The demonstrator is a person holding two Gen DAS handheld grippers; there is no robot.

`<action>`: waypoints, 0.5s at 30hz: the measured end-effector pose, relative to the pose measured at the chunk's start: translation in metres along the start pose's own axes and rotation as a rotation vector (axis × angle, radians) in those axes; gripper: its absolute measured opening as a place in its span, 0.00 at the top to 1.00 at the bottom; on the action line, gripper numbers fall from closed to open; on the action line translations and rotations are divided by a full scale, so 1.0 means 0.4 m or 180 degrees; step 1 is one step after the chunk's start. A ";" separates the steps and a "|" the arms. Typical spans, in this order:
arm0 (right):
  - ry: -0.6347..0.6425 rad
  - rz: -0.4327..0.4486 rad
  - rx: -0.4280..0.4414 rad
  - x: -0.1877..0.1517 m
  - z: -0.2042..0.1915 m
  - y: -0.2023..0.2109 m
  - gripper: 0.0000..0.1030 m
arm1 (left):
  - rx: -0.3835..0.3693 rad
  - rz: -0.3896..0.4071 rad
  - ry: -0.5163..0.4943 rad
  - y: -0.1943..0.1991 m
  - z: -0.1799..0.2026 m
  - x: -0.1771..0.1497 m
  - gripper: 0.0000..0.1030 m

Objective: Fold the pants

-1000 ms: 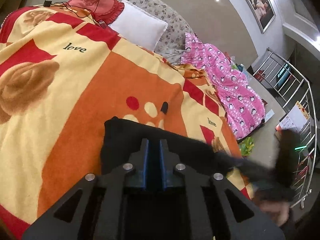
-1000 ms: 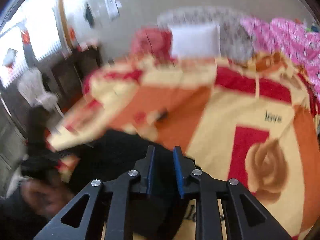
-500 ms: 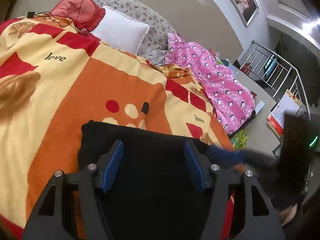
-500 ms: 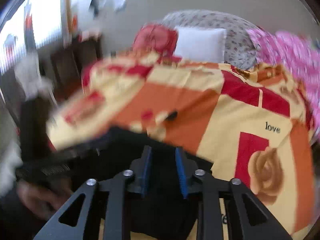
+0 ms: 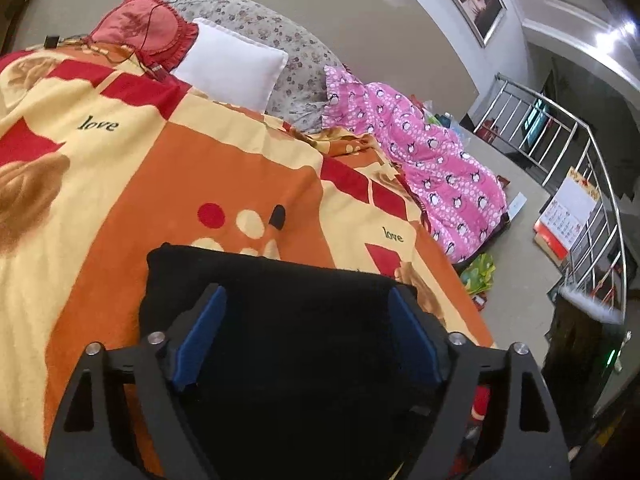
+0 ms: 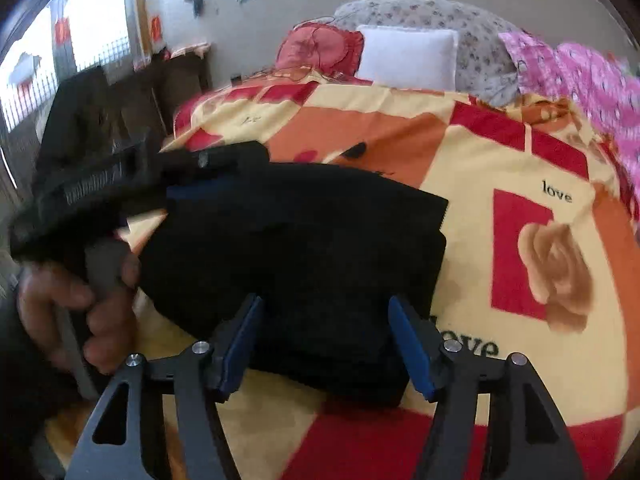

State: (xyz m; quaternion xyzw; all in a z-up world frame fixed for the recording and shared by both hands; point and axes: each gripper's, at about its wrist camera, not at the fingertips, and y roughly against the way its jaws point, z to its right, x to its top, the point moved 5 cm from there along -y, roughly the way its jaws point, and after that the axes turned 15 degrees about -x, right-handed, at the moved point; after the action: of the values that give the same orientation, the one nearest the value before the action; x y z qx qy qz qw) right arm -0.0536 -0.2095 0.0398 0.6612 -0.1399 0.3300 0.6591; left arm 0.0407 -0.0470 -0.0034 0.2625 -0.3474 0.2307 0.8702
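The black pants (image 5: 280, 292) lie folded into a flat rectangle on the orange, red and cream blanket (image 5: 120, 184). They also show in the right wrist view (image 6: 320, 240). My left gripper (image 5: 306, 308) is open wide, its blue pads (image 5: 200, 336) held over the near part of the pants, gripping nothing. My right gripper (image 6: 326, 322) is open too, its pads (image 6: 412, 344) straddling the pants' near edge. The left gripper's body and the hand holding it (image 6: 80, 280) show blurred at the left of the right wrist view.
A white pillow (image 5: 232, 68), a red cushion (image 5: 148, 32) and a floral bolster (image 5: 280, 48) lie at the bed's head. A pink penguin quilt (image 5: 432, 168) drapes off the far right side. A steel railing (image 5: 580, 184) stands beyond the bed's edge.
Both grippers have opened and let go of the pants. The pants now lie flat and folded on the blanket. The right gripper has drawn back a little.
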 end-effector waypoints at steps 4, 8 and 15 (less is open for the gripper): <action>-0.0233 0.0398 -0.0233 0.055 0.064 0.066 0.29 | 0.0120 0.0117 -0.0255 0.037 0.048 -0.012 0.12; -0.0280 0.0772 -0.0786 0.090 0.157 0.082 0.18 | 0.0389 0.0238 -0.0556 0.078 0.090 -0.045 0.00; -0.1207 0.0621 -0.0882 0.077 0.354 -0.015 0.14 | 0.0850 0.0145 -0.0698 0.081 0.086 -0.062 0.00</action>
State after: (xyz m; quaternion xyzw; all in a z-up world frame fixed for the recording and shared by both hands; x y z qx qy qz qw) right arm 0.0086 -0.3375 0.0663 0.5980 -0.3681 0.2398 0.6704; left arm -0.0112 -0.0491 0.0095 0.3913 -0.4124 0.2644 0.7790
